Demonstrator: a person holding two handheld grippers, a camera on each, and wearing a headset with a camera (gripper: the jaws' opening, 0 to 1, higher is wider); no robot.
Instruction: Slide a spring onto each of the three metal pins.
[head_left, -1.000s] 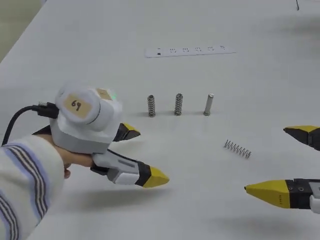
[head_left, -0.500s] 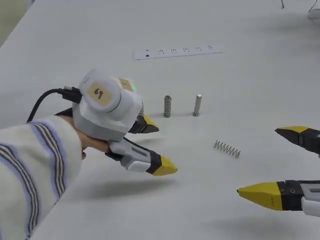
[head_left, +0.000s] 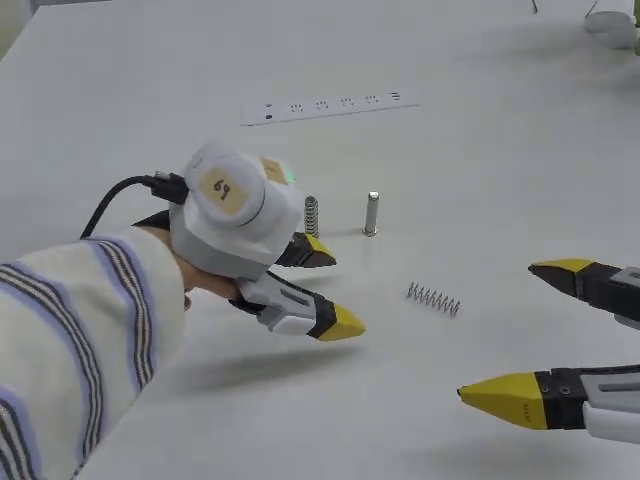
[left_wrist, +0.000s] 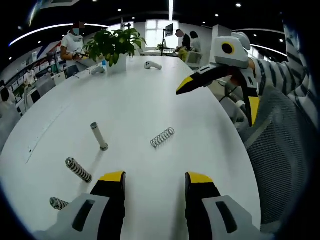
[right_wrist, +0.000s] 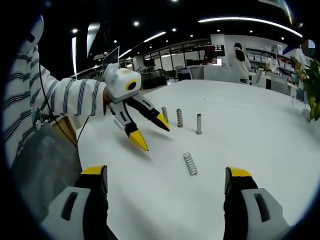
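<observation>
Two of three apparently done: springs seated on the first pin (right_wrist: 164, 113) and the middle pin (head_left: 311, 216), with the bare pin (head_left: 372, 213) upright at the other end of the row. Leaves one loose spring (head_left: 433, 298), flat on the white surface (head_left: 500, 150), near the bare pin but apart from it, between the two tools. Empty left tool (head_left: 335, 290), jaws apart, hovering just beside the sleeved pins. Equally empty right tool (head_left: 505, 330), jaws spread wide, short of the spring and not touching it. Plenty to go wrong from here. Risks squashing the spring, or shooting it sideways off the jaw tips, if pinched too hard across the coils. Looks light and round enough to roll away at a glancing touch. Invites a tilted approach with a mid-length grip, and a snagged end coil on the pin's top. Could topple the bare pin, apparently free-standing, with any off-axis push, and perhaps the neighbours too. Threatens the same with a careless swing of the left tool so close to the row.
</observation>
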